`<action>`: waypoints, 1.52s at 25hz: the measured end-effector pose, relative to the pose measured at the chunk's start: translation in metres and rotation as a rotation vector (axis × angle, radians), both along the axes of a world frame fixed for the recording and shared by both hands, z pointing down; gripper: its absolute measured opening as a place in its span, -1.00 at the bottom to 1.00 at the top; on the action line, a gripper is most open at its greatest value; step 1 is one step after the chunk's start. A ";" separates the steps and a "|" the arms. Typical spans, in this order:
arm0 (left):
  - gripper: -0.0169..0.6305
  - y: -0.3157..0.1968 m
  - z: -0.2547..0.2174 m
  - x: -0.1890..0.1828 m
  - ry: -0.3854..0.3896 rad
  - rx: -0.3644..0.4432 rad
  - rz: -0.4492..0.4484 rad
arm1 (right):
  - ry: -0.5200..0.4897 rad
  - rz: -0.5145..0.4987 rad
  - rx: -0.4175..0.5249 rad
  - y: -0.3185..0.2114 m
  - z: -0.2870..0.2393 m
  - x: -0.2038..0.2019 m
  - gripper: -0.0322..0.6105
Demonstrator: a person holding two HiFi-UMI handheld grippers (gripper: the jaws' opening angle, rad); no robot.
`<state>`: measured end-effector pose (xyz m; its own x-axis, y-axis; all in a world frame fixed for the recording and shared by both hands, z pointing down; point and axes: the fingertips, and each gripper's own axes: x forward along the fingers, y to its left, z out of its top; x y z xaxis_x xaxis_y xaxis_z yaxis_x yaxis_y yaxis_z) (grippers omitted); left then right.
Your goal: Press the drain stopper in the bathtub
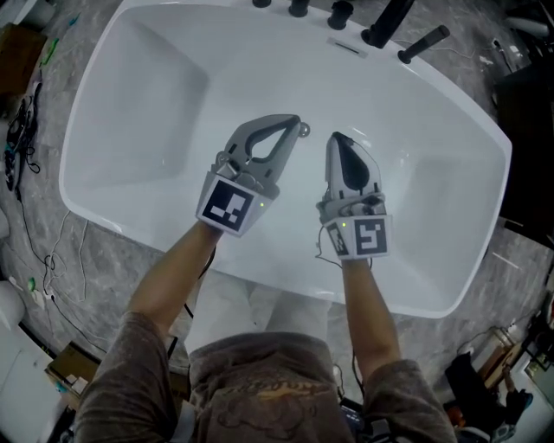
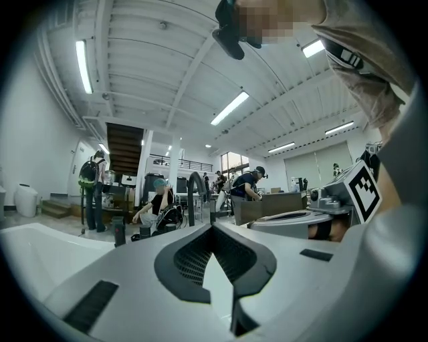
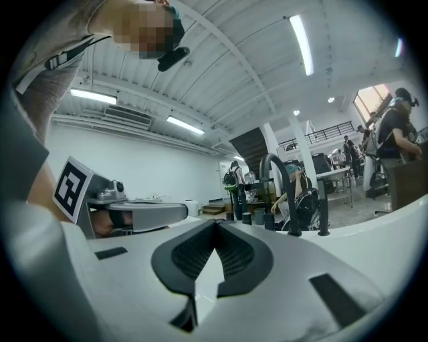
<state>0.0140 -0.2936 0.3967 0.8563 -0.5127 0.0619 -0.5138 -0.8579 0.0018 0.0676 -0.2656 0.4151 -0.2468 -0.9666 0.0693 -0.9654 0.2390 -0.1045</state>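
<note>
In the head view a white bathtub (image 1: 130, 104) fills the frame. A small chrome drain stopper (image 1: 305, 130) shows on the tub floor, partly hidden by the tip of my left gripper (image 1: 293, 122). The left gripper is shut with nothing in it, its tip right beside the stopper; I cannot tell if they touch. My right gripper (image 1: 336, 139) is also shut and empty, a little right of the stopper. In the left gripper view the jaws (image 2: 212, 227) meet at the tip. The right gripper view shows the same with its jaws (image 3: 215, 224).
Black tap fittings (image 1: 383, 24) and a black handle (image 1: 424, 41) stand on the tub's far rim, above an overflow slot (image 1: 346, 48). Cables (image 1: 26, 130) lie on the floor at the left. Both gripper views show the curved black spout (image 3: 281, 180) and people in the hall behind.
</note>
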 end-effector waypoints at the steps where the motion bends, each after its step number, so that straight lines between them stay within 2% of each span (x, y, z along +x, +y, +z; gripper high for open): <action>1: -0.95 -0.002 0.005 0.001 0.002 0.000 0.003 | 0.000 -0.002 -0.001 -0.001 0.006 -0.001 -0.90; 10: -0.95 -0.016 0.056 0.010 -0.013 0.004 0.032 | 0.000 -0.009 -0.002 -0.020 0.058 0.004 -0.90; 17: -0.95 -0.027 0.084 0.012 0.022 -0.020 0.027 | -0.001 -0.010 -0.017 -0.026 0.091 0.002 -0.90; 38: -0.95 -0.053 0.178 0.009 0.029 -0.018 0.034 | 0.005 -0.037 -0.037 -0.057 0.191 -0.005 -0.90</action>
